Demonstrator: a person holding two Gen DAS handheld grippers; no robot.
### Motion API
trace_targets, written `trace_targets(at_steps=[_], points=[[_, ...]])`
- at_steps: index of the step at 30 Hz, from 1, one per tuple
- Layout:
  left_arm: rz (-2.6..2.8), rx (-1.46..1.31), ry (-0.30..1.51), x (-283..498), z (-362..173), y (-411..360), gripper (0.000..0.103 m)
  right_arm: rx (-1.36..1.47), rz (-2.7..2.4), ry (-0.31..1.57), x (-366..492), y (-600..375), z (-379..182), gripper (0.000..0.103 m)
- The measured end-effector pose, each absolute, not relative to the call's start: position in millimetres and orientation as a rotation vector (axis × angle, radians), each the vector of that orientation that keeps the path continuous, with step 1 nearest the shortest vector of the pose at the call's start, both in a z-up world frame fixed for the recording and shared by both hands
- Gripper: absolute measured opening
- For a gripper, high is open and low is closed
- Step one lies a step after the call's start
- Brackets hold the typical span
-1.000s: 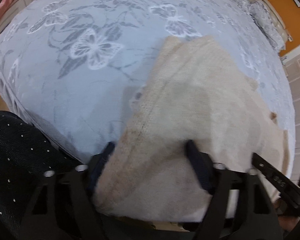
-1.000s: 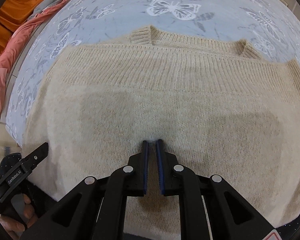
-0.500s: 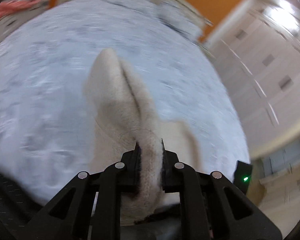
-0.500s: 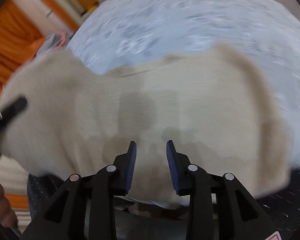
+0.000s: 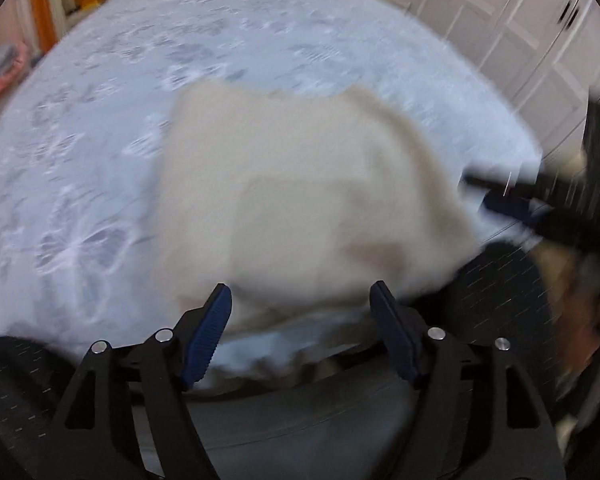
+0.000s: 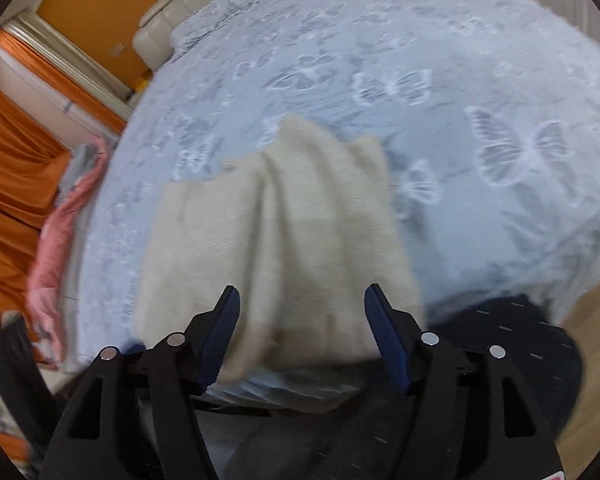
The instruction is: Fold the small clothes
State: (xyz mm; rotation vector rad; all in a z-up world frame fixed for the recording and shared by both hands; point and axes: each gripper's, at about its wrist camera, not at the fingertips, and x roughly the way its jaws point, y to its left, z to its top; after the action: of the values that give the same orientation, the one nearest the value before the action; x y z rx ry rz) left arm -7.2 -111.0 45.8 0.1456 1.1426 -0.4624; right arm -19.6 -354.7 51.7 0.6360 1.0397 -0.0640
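Here the cream knit sweater lies folded on the butterfly-print bed, soft and limp, likely best pinched at its near edge, while left gripper and right gripper gape wide, holding nothing.

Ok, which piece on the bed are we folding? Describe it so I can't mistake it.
Start from the bed with its pale blue butterfly-print cover. Near its front edge, just ahead of the open right gripper, lies the cream knitted sweater. It is the only plain beige knit; the pink garment hangs off the far left edge.
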Motion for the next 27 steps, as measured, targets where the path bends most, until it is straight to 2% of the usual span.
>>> trace_targets(at_steps=[3, 7, 8, 9, 10, 12, 13, 17, 19, 23, 24, 25, 27], points=[[-0.397, 0.172, 1.158, -2.6, 27.5, -96.7, 0.069, 0.684, 0.000, 1.073, 12.5, -343.7, 36.6, 0.072], [-0.330, 0.141, 1.174, 8.7, 12.6, -82.7, 0.069, 0.713, 0.030, 1.204, 49.5, -315.3, 6.0, 0.071], [-0.310, 0.138, 1.178, 12.9, 9.5, -79.6, 0.063, 0.718, 0.046, 1.230, 55.5, -307.6, -0.7, 0.065], [-0.299, 0.129, 1.191, 15.9, 7.5, -77.4, 0.055, 0.700, 0.069, 1.244, 62.4, -296.8, -2.9, 0.038], [-0.299, 0.093, 1.215, 19.6, 5.9, -74.5, 0.052, 0.661, 0.079, 1.253, 66.9, -288.7, 0.1, 0.017], [-0.303, 0.036, 1.220, 21.5, 10.7, -69.7, 0.042, 0.588, 0.105, 1.203, 69.8, -275.9, 22.0, 0.014], [-0.319, 0.023, 1.212, 19.7, 17.1, -69.5, 0.039, 0.563, 0.143, 1.122, 68.0, -271.1, 48.1, 0.013], [-0.386, 0.006, 1.179, 12.6, 38.1, -76.3, 0.038, 0.512, 0.195, 0.888, 44.5, -284.1, 125.9, 0.012], [-0.408, 0.007, 1.166, 10.3, 44.2, -84.0, 0.038, 0.465, 0.100, 0.889, 38.8, -304.7, 120.2, 0.013], [-0.430, 0.028, 1.167, 4.5, 49.0, -98.4, 0.039, 0.444, -0.140, 1.218, 49.0, -356.0, 15.5, 0.015], [-0.433, 0.039, 1.152, 3.4, 52.9, -98.9, 0.041, 0.474, -0.152, 1.225, 44.4, -361.0, 10.6, 0.017], [-0.429, 0.045, 1.142, 1.1, 56.1, -99.5, 0.043, 0.541, -0.117, 1.160, 32.9, -363.6, 20.1, 0.022], [-0.414, 0.041, 1.125, -0.3, 60.8, -97.2, 0.054, 0.562, -0.093, 1.075, 19.4, -359.6, 42.1, 0.025]])
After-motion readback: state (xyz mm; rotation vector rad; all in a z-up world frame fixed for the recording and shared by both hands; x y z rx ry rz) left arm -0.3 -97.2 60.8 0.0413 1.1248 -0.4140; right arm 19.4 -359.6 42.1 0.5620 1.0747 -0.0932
